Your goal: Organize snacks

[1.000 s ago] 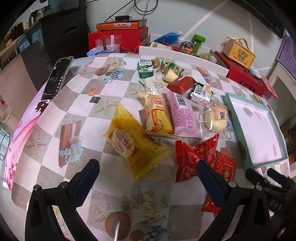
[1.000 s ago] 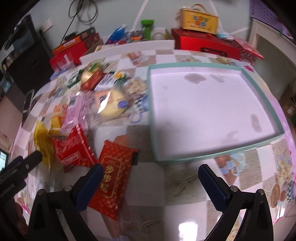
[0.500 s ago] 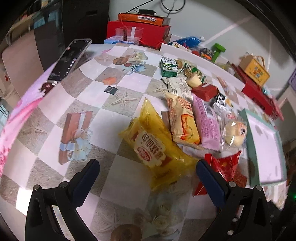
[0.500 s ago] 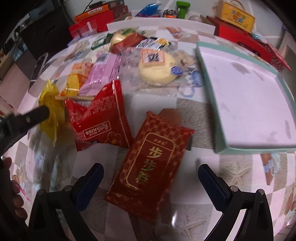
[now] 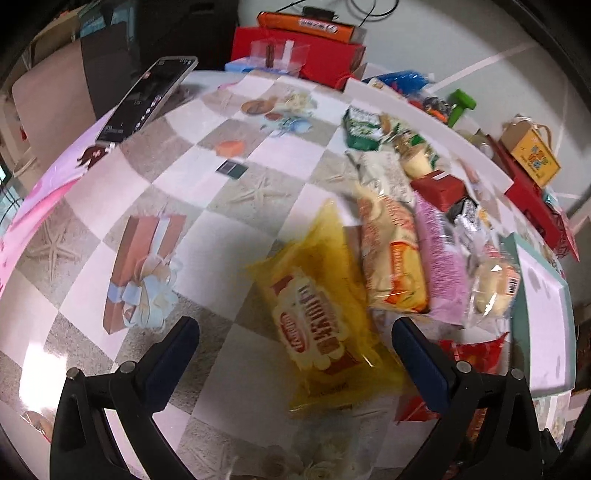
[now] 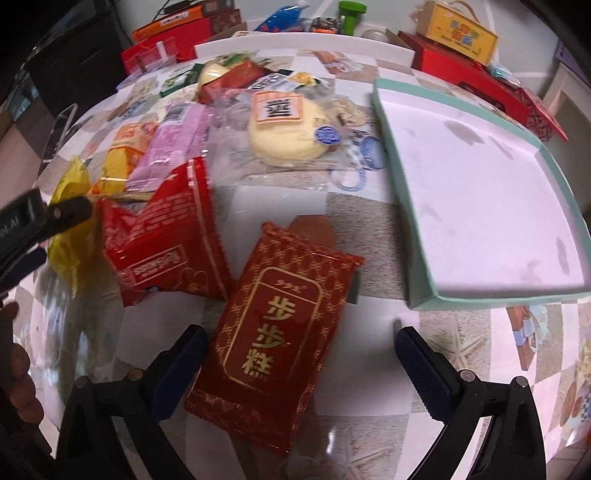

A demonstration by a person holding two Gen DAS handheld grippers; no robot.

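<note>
- Surface: table (image 5: pixel 229 243) under a glossy checkered cloth printed with starfish, gift boxes and roses; light glare at the near edge.
- Room: pale wall at the far side; red boxes (image 5: pixel 317 62) stacked there, an orange carton on top; a yellow handled box (image 6: pixel 460 31) at far right; a smartphone (image 5: pixel 147 98) lying at far left.
- Tray (image 6: pixel 491 295): mint-green rim, white stained floor, right of the snacks, nothing in it.
- Yellow snack bag (image 5: pixel 325 314): red-and-cream label, writing blurred; lies between the spread fingers of the left gripper (image 5: pixel 295 350), untouched.
- Dark red packet (image 6: pixel 273 354): gold characters 步步糕; lies flat between the wide-apart fingers of the right gripper (image 6: pixel 301 363), not gripped.
- Bright red bag (image 6: pixel 166 236): left of that packet, touching it; white lettering, upside down, unclear.
- Wrapped bun (image 6: pixel 284 129): orange label, clear wrapper, farther back.
- Pink packet (image 5: pixel 439 254) and orange-cream packet (image 5: pixel 393 262): side by side, beyond the yellow bag.
</note>
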